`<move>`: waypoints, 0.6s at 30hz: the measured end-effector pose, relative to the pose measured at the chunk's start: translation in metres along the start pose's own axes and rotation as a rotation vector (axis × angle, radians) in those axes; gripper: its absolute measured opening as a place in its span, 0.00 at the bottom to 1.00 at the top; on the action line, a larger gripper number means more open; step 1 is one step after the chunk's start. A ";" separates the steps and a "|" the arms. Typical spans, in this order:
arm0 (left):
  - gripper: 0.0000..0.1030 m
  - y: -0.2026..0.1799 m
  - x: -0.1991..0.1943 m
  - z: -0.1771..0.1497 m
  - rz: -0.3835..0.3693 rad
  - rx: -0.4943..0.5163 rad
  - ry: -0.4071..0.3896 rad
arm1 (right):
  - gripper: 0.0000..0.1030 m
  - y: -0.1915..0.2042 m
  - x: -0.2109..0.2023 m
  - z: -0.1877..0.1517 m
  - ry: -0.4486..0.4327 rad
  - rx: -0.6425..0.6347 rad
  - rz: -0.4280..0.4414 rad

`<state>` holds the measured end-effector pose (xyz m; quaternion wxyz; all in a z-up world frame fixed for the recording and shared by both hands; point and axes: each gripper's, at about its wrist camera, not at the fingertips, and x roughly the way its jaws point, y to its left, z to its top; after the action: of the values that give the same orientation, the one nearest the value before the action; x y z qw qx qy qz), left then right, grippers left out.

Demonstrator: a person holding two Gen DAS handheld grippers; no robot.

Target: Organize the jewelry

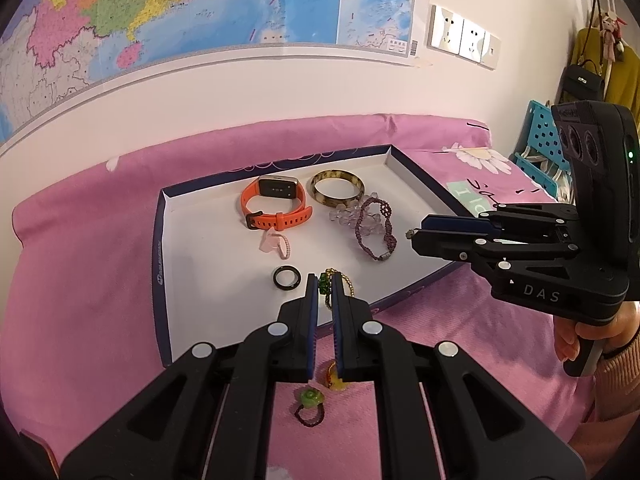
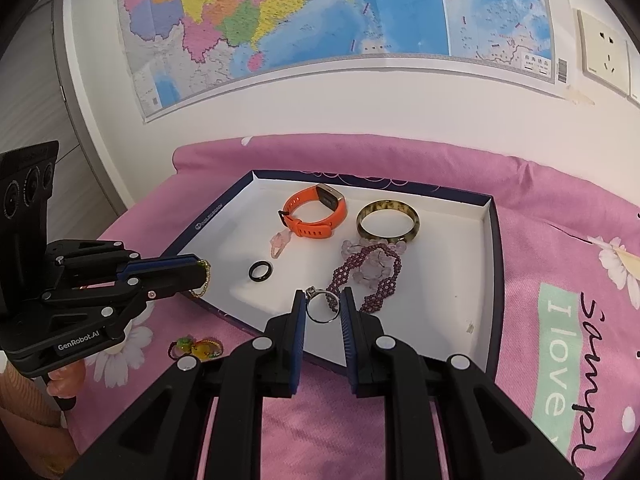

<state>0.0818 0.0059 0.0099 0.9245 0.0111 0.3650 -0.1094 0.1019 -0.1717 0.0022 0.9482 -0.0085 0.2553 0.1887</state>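
My left gripper [image 1: 325,279] is shut on a gold bead chain with a green charm [image 1: 323,287], held over the near edge of the white tray [image 1: 161,240]. My right gripper [image 2: 323,295] is shut on a thin silver ring [image 2: 320,314] above the tray's near right part. Lying in the tray are an orange watch [image 2: 316,216], a mottled bangle [image 2: 387,220], a purple bead bracelet [image 2: 372,276], clear crystal beads [image 2: 374,266], a pink charm [image 2: 280,244] and a black ring [image 2: 261,271]. In the right wrist view the left gripper [image 2: 197,267] shows with the chain [image 2: 205,280] dangling.
On the pink bedsheet [image 1: 80,300] in front of the tray lie a green flower ring [image 1: 310,400] and a yellow charm ring [image 1: 334,380]. A wall with a map [image 1: 200,8] rises behind the bed. A blue perforated crate [image 1: 540,140] and hanging bags stand at the right.
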 end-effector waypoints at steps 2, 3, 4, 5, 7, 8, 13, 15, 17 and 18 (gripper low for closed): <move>0.07 0.000 0.001 0.001 0.002 0.001 0.002 | 0.15 -0.001 0.001 0.000 0.001 0.002 0.000; 0.07 0.000 0.002 0.001 0.002 0.001 0.002 | 0.15 -0.001 0.001 0.001 0.001 0.002 0.001; 0.07 0.000 0.002 0.001 0.002 0.000 0.003 | 0.15 -0.002 0.002 0.001 0.000 0.002 0.000; 0.07 0.000 0.002 0.001 0.003 -0.001 0.003 | 0.15 -0.002 0.001 0.001 0.001 0.002 0.000; 0.07 0.001 0.003 0.002 0.003 -0.003 0.004 | 0.15 -0.002 0.002 0.002 0.002 0.003 -0.001; 0.07 0.001 0.004 0.002 0.004 -0.004 0.005 | 0.15 -0.002 0.002 0.001 0.002 0.003 -0.001; 0.07 0.001 0.007 0.002 0.005 -0.006 0.010 | 0.15 -0.002 0.002 0.002 0.001 0.003 0.000; 0.07 0.002 0.008 0.002 0.007 -0.008 0.013 | 0.15 -0.003 0.003 0.002 0.001 0.004 0.001; 0.07 0.002 0.009 0.002 0.008 -0.011 0.014 | 0.15 -0.003 0.004 0.002 0.002 0.004 0.002; 0.07 0.002 0.009 0.002 0.008 -0.011 0.015 | 0.15 -0.003 0.005 0.003 0.003 0.005 0.003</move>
<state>0.0900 0.0061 0.0049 0.9223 0.0081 0.3723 -0.1036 0.1081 -0.1730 0.0019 0.9477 -0.0063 0.2569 0.1893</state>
